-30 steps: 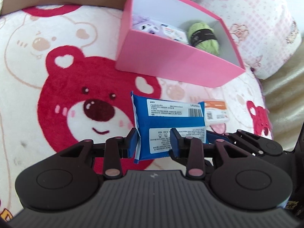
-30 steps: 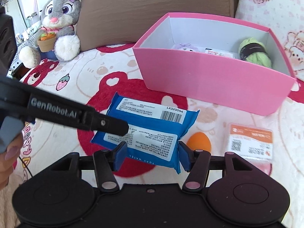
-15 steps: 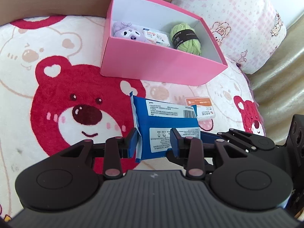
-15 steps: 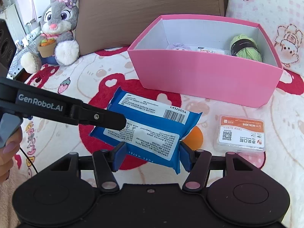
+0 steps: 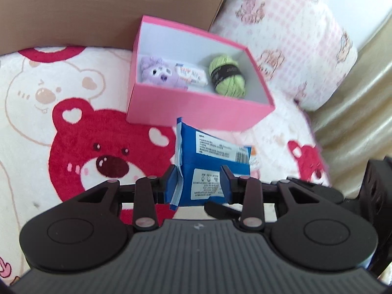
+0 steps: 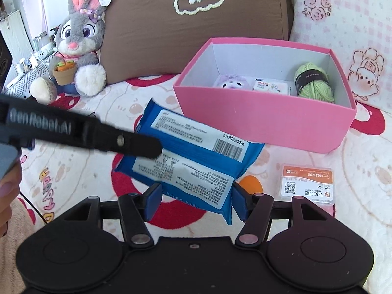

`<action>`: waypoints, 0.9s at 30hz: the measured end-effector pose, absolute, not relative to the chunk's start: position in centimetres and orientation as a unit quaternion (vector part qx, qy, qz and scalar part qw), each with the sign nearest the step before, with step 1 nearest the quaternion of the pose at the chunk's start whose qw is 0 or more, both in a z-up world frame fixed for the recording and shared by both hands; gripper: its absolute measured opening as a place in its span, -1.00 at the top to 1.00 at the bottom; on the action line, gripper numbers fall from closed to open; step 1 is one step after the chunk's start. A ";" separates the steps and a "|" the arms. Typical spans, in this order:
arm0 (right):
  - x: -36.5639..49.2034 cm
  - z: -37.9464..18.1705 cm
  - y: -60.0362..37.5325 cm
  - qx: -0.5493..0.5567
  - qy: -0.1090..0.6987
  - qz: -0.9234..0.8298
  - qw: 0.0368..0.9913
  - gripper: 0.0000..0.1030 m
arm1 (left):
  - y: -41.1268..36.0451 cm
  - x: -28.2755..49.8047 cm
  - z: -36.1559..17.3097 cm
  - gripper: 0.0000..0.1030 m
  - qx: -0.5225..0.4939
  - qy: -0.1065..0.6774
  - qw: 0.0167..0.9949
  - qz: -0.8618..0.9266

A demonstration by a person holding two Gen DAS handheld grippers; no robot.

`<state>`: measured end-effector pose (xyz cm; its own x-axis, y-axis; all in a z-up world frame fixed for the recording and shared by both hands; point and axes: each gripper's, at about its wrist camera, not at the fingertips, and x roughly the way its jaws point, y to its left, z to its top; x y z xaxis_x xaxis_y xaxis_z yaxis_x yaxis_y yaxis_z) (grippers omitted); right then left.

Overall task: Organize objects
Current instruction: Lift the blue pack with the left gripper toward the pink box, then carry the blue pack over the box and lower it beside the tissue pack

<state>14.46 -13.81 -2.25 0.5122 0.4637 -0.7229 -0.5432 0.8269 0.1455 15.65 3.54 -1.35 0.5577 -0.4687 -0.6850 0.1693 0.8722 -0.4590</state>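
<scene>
Blue wipes pack [image 6: 193, 161] is pinched between both tongs.

Blue wipes pack [image 6: 193, 161], white labels up, lifted before open pink box [image 6: 267, 120].

A glossy blue plastic wipes pack [image 6: 191, 161] contrasts with the matt pink cardboard box [image 6: 264, 120], fuzzy green yarn [image 6: 314, 83], a fluffy plush rabbit [image 6: 78, 41], the napped fleece blanket [image 5: 49, 112] and matt black plastic grippers.
</scene>
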 end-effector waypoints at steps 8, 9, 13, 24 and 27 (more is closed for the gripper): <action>15.1 2.2 -14.2 -0.035 0.376 0.298 0.877 -0.29 | 4.1 15.9 2.3 0.32 -0.184 0.418 0.867 -0.198; 15.2 2.6 -14.1 -0.036 0.373 0.298 0.878 -0.29 | 4.2 16.0 2.8 0.32 -0.182 0.416 0.868 -0.200; 15.5 4.3 -14.0 -0.029 0.367 0.301 0.880 -0.29 | 4.6 16.3 4.5 0.32 -0.192 0.409 0.870 -0.198; 17.4 8.2 -14.0 -0.031 0.324 0.305 0.895 -0.29 | 4.2 18.2 8.6 0.31 -0.179 0.387 0.884 -0.191; 18.3 9.2 -14.1 -0.043 0.304 0.304 0.902 -0.28 | 4.1 19.3 9.3 0.31 -0.184 0.379 0.886 -0.191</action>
